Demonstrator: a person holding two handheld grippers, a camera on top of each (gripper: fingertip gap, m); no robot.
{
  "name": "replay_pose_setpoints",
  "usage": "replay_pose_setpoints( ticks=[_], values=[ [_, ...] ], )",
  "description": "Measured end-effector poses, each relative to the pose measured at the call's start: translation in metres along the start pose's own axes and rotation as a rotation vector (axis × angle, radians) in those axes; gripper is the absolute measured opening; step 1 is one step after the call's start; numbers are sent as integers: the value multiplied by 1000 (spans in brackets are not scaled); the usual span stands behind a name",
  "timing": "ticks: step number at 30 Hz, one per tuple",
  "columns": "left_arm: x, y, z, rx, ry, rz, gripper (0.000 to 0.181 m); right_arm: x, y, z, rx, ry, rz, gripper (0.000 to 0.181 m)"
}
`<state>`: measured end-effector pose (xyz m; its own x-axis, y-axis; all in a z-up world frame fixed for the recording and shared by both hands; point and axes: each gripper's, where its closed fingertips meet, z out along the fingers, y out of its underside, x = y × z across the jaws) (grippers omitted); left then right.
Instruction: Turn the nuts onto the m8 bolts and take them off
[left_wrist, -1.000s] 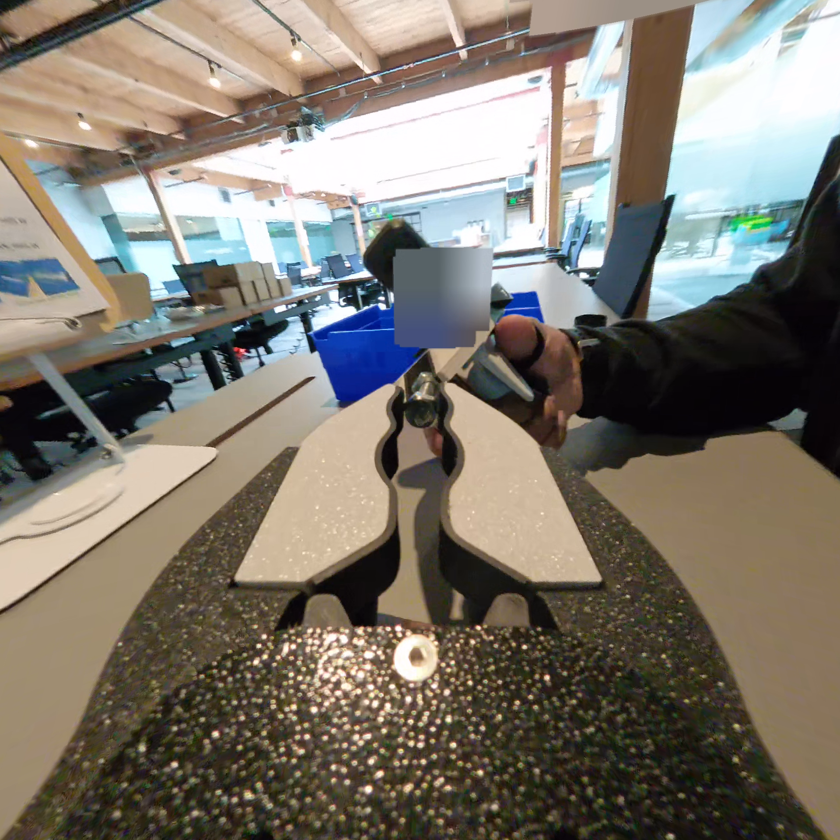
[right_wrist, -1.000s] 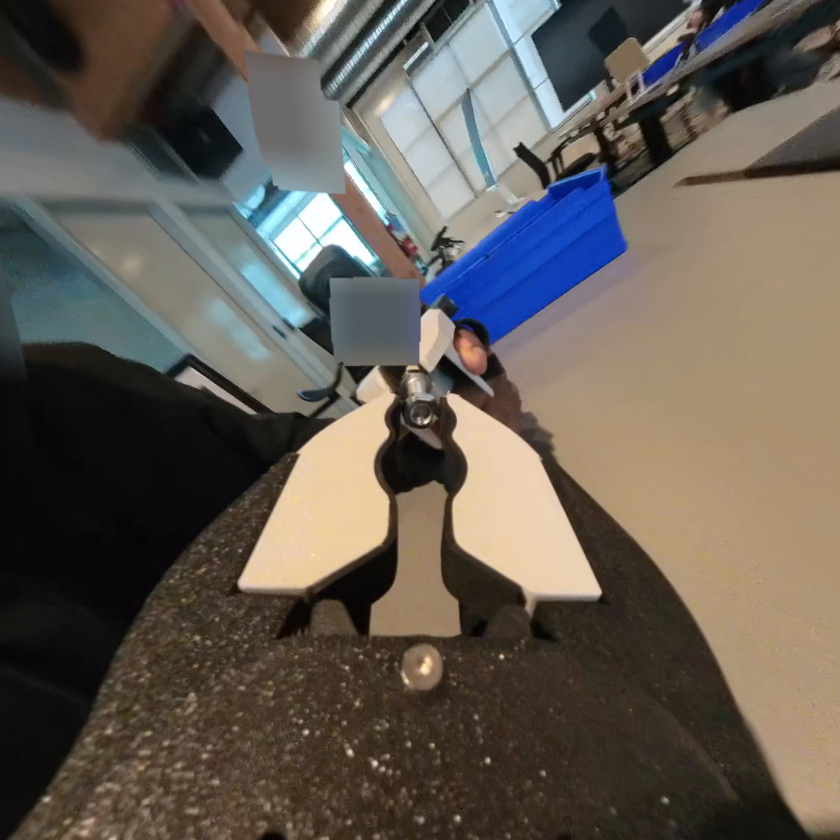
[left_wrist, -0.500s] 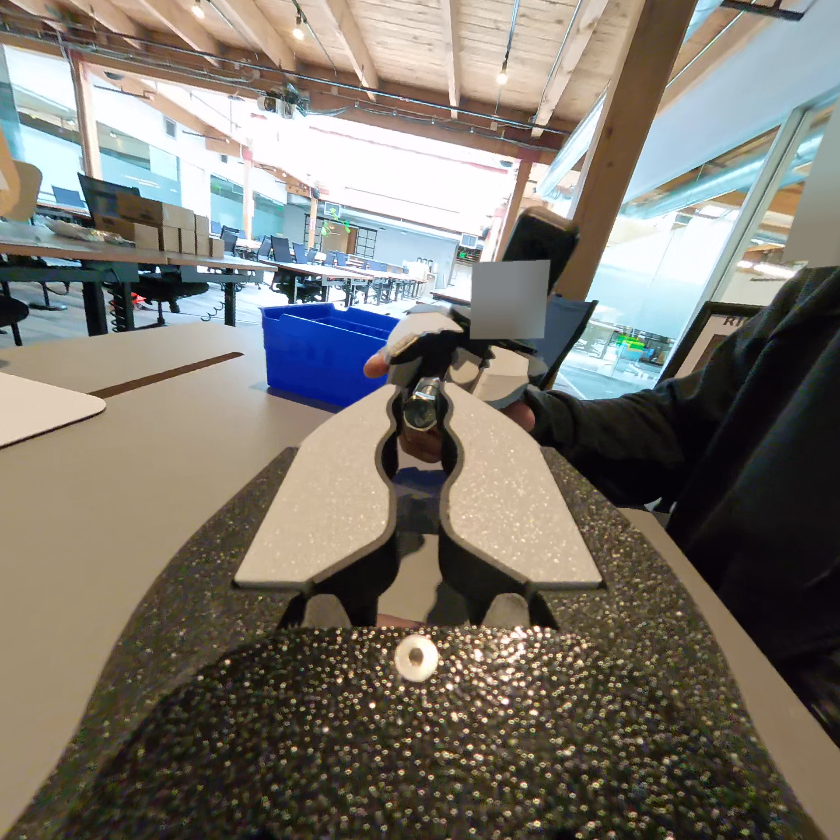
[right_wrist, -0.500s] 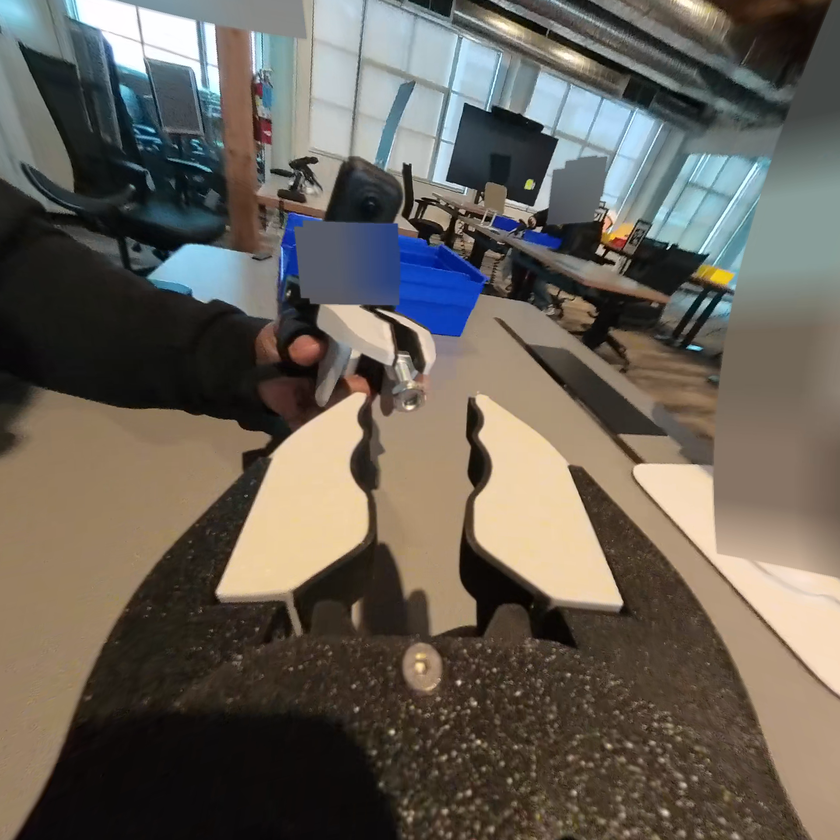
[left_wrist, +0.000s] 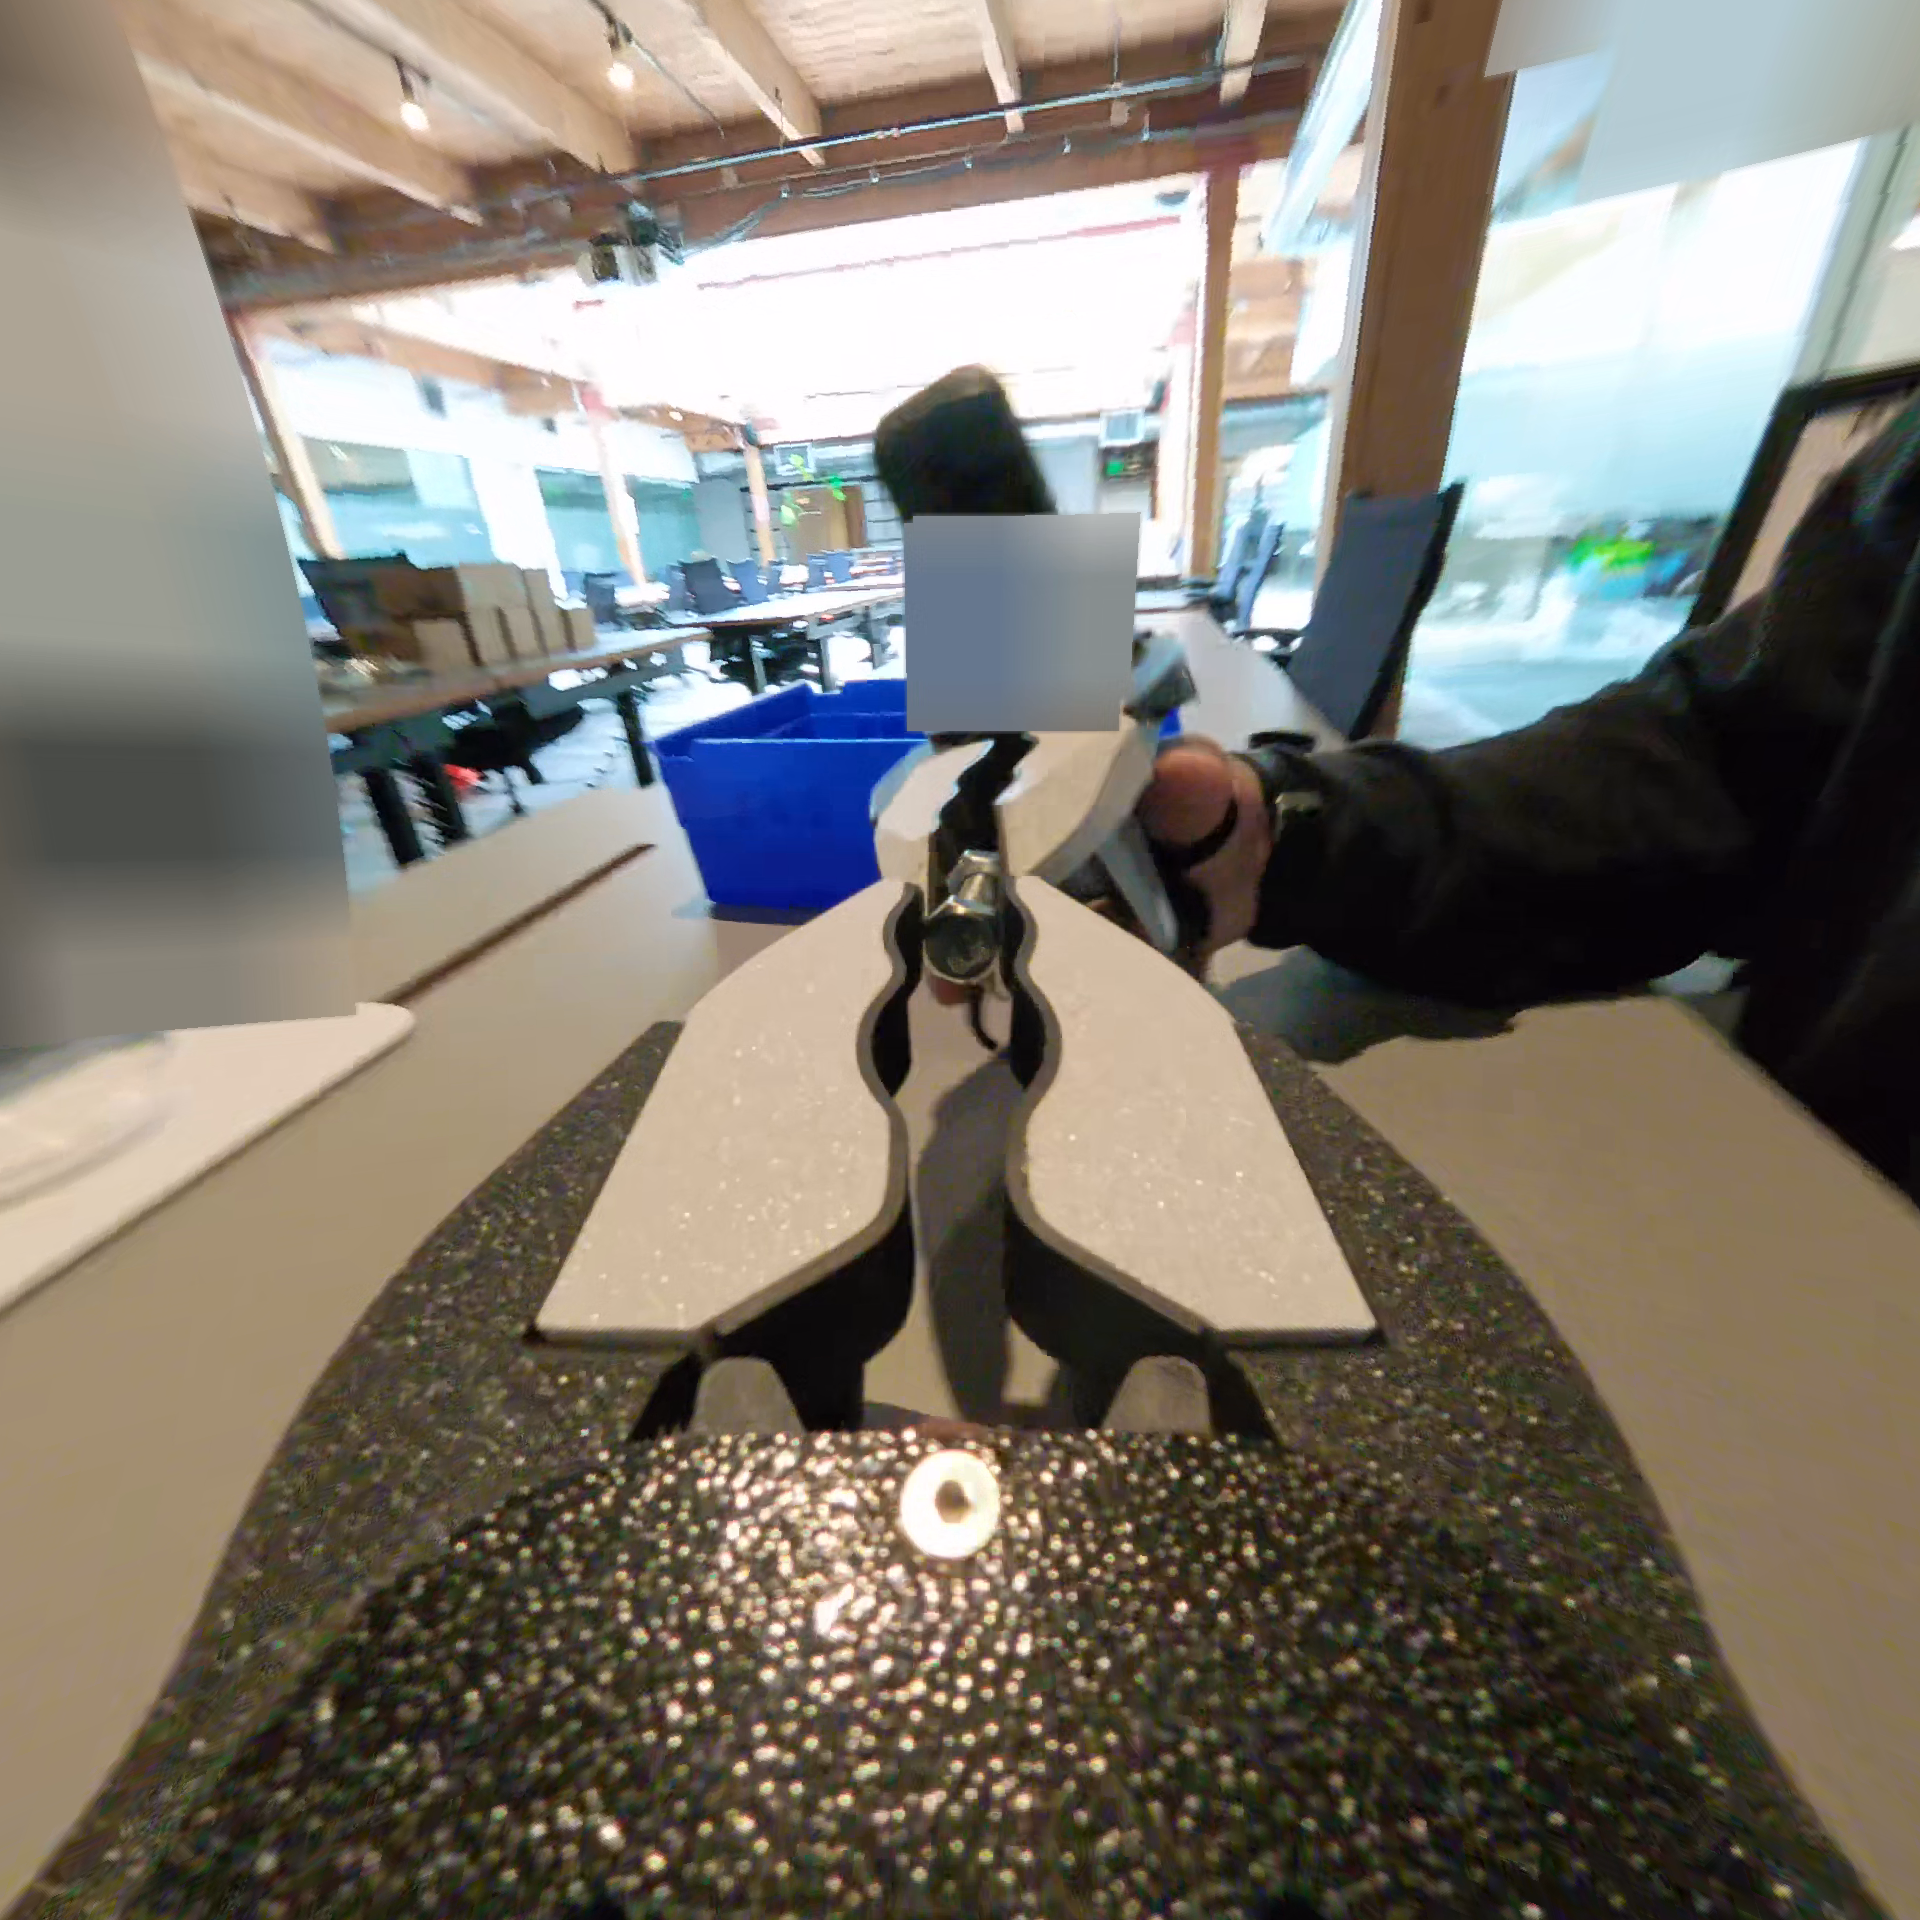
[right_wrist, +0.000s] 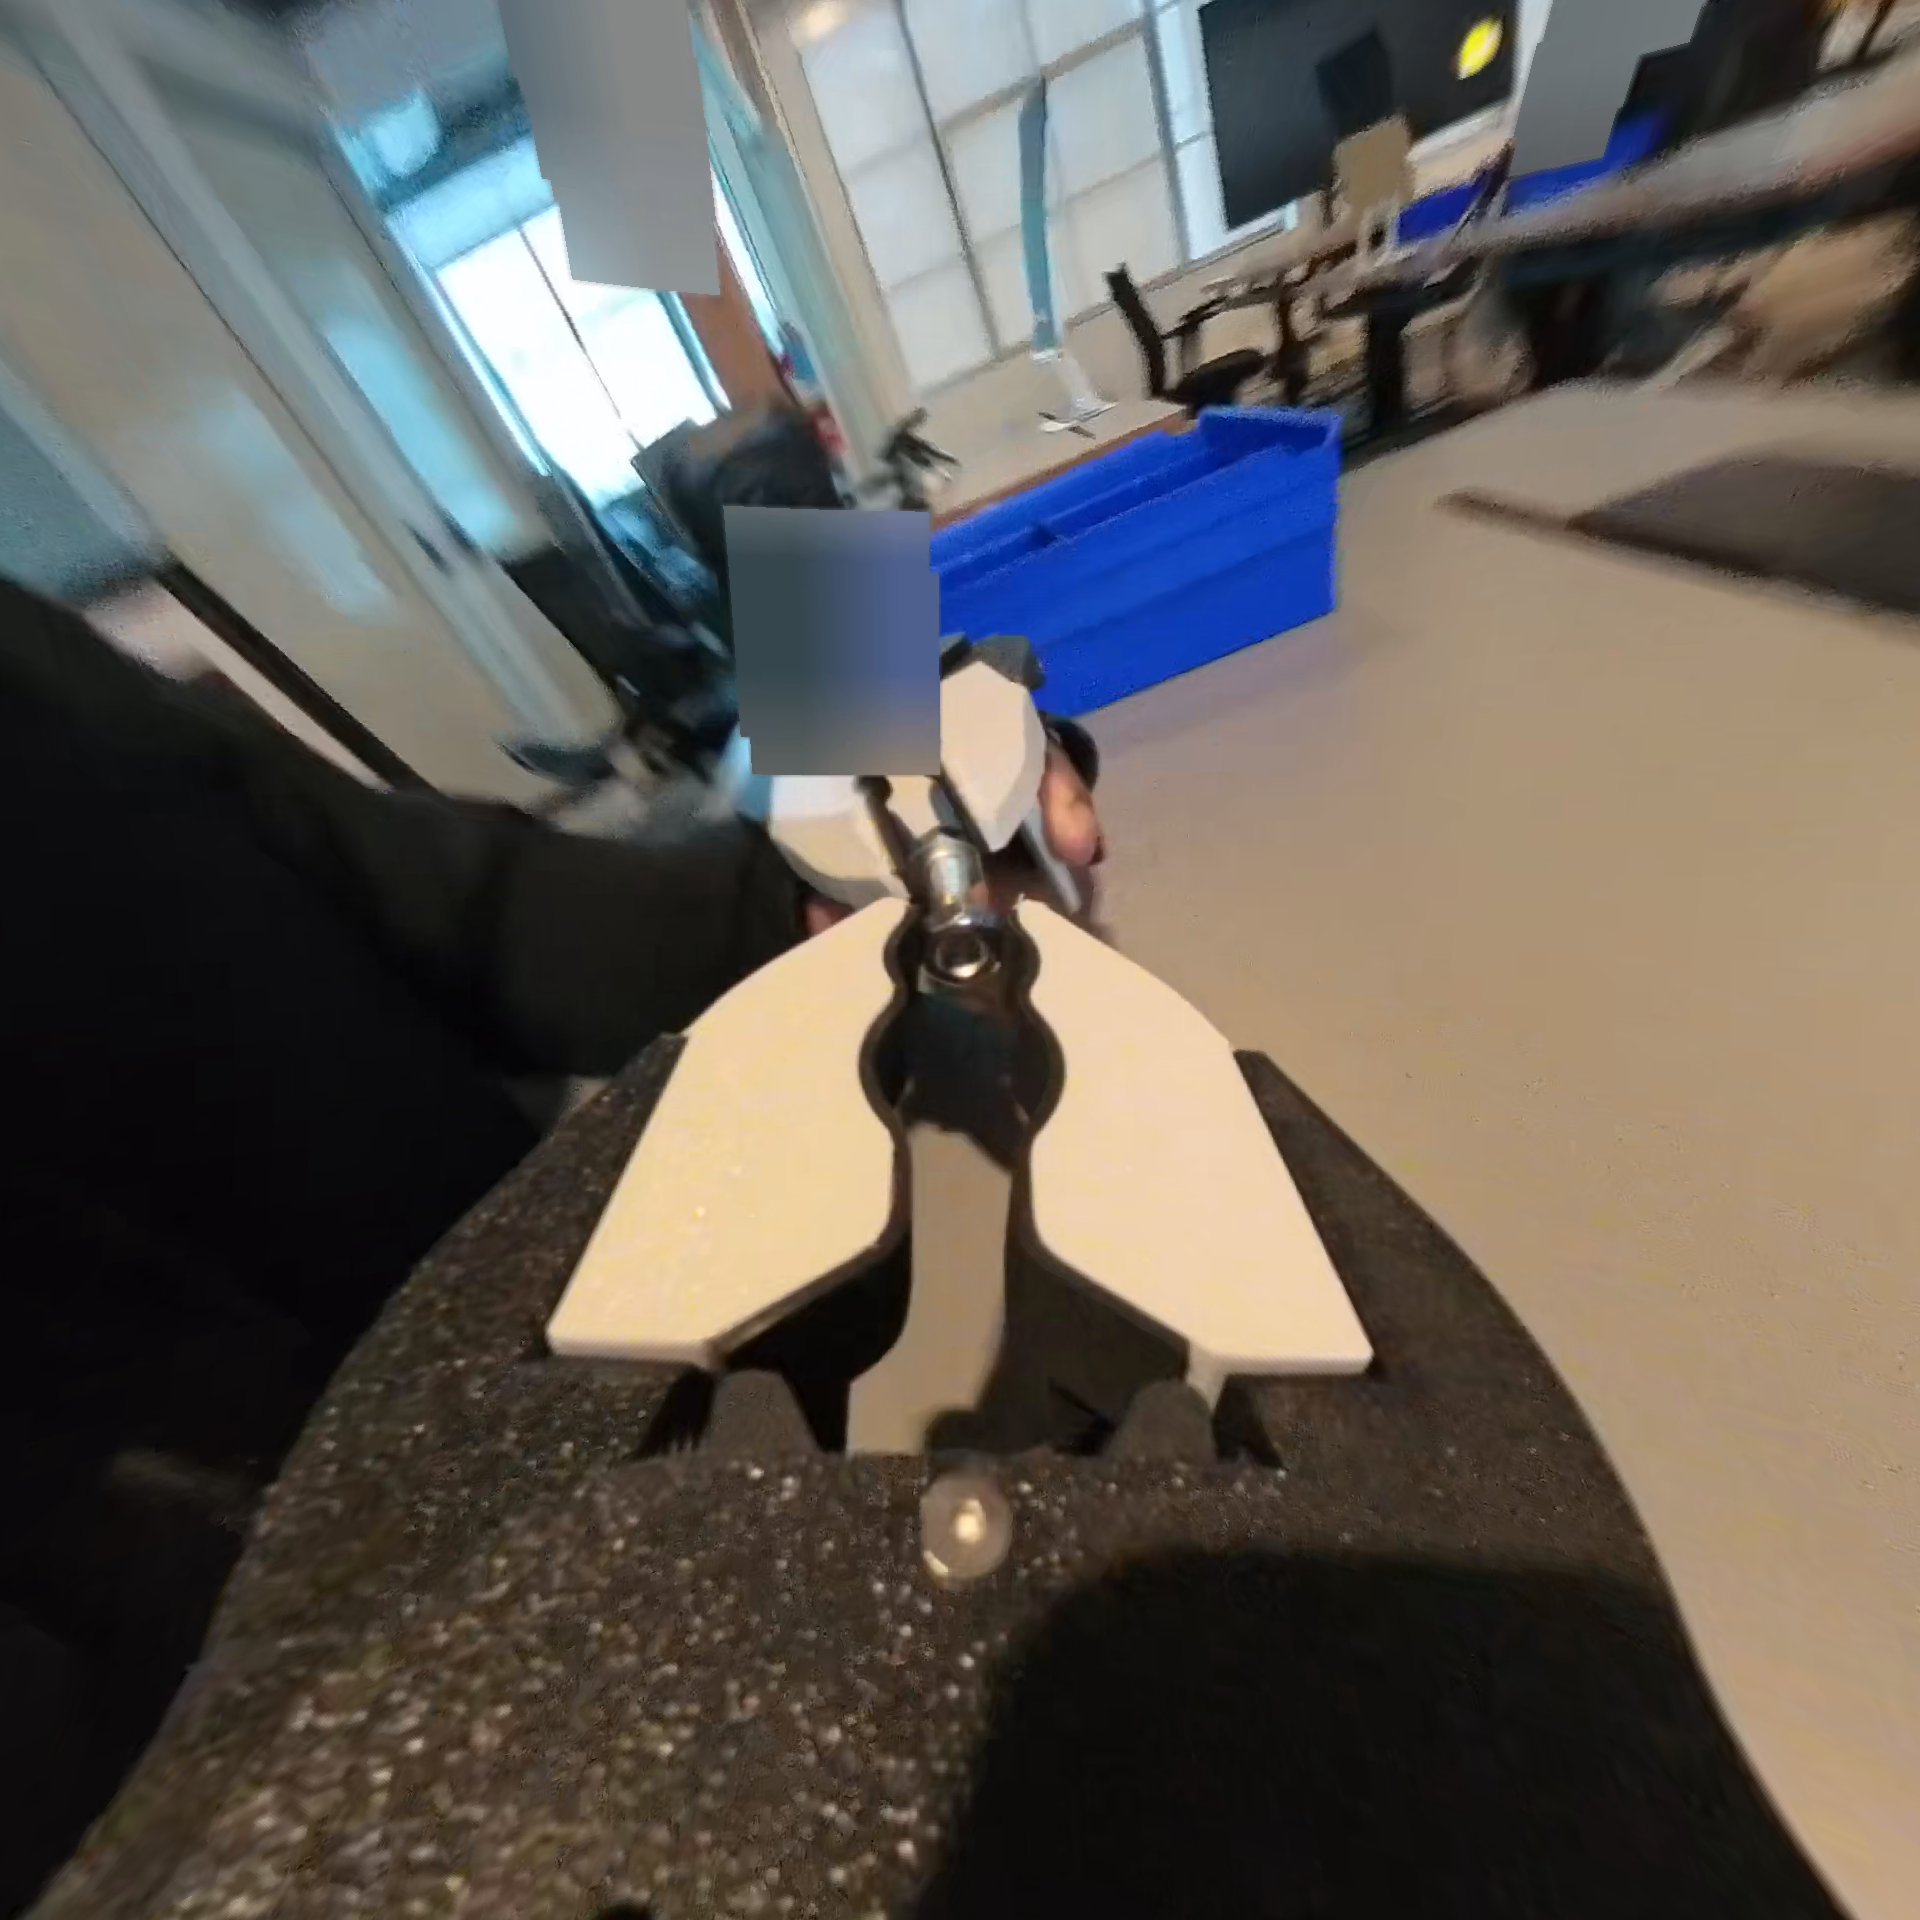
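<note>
In the left wrist view my left gripper (left_wrist: 961, 920) is shut on the hex head of a silver M8 bolt (left_wrist: 961, 940), held in the air above the grey table (left_wrist: 1558, 1247). The right gripper (left_wrist: 975, 868) faces it from the far side, its jaws closed around the nut (left_wrist: 977, 871) on the bolt's shaft. In the right wrist view my right gripper (right_wrist: 961, 940) is shut on the nut (right_wrist: 961, 951), with the bolt's end showing in its hole. The shaft (right_wrist: 940, 868) runs on into the left gripper (right_wrist: 920, 831) beyond.
A blue bin (left_wrist: 779, 821) stands on the table behind the grippers and also shows in the right wrist view (right_wrist: 1143, 582). A white pad (left_wrist: 208, 1081) lies at the left. A person's hand (left_wrist: 1205, 831) and black sleeve (left_wrist: 1558, 831) reach in from the right. My two grippers' fingertips are within a few centimetres of each other.
Half a second ago my right gripper was open and off the bolt. It has now come back and shut on the nut. The left gripper kept its hold on the bolt while its view swung.
</note>
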<state>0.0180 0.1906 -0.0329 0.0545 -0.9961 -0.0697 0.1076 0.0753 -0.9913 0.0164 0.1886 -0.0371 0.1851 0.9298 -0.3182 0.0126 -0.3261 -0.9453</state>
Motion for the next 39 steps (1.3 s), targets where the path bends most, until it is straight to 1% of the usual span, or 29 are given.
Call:
replay_pose_setpoints(
  ticks=[1, 2, 3, 5, 8, 10, 13, 16, 18, 20, 22, 25, 27, 29, 31, 34, 36, 39],
  values=[
    [-1, 0, 0, -6, -21, 41, 13, 0, -2, 1, 26, -46, 132, 14],
    [-3, -2, 0, -1, -37, 47, 13, 1, -4, 1, 57, -77, 218, 14],
    [-4, -4, 0, 15, -46, 35, 13, 2, -6, 1, 87, -88, 240, 15],
    [-4, -9, 0, 52, -39, -16, 13, 3, -9, -1, 111, -61, 151, 26],
    [-6, -11, -1, 75, -18, -99, 13, 4, -8, -6, 80, 18, -72, 32],
    [-6, -13, -2, 91, -6, -140, 13, 5, -9, -9, 76, 63, -166, 33],
    [-6, -12, -2, 85, 8, -171, 13, 3, -11, -10, 79, 88, -251, 32],
    [-3, -7, 1, 56, 22, -176, 13, 1, -10, -8, 60, 105, -297, 27],
    [-1, -5, 3, 43, 30, -177, 13, 0, -7, -6, 41, 107, -301, 17],
    [-1, -4, 3, 41, 25, -168, 13, 1, -4, -3, 15, 96, -263, 15],
    [-2, -1, 2, 13, 5, -104, 13, 3, -2, -2, -3, 77, -168, 14],
    [1, 1, 2, -16, -24, 45, 13, 1, -6, -2, 34, -37, 137, 14],
    [1, -4, 2, 12, -35, 52, 13, 0, -9, -2, 78, -114, 305, 14],
    [-2, -7, 1, 37, -47, 18, 13, 0, -12, -2, 122, -146, 344, 15],
    [-5, -9, 1, 54, -48, -41, 13, 0, -15, -4, 147, -132, 282, 26],
    [-8, -11, -1, 78, -25, -143, 13, 3, -12, -7, 102, -40, 72, 32],
    [-8, -12, -1, 90, -5, -204, 13, 4, -10, -8, 73, 15, -51, 33],
    [-7, -10, 0, 88, 25, -270, 13, 5, -10, -9, 50, 73, -170, 33]
  ],
)
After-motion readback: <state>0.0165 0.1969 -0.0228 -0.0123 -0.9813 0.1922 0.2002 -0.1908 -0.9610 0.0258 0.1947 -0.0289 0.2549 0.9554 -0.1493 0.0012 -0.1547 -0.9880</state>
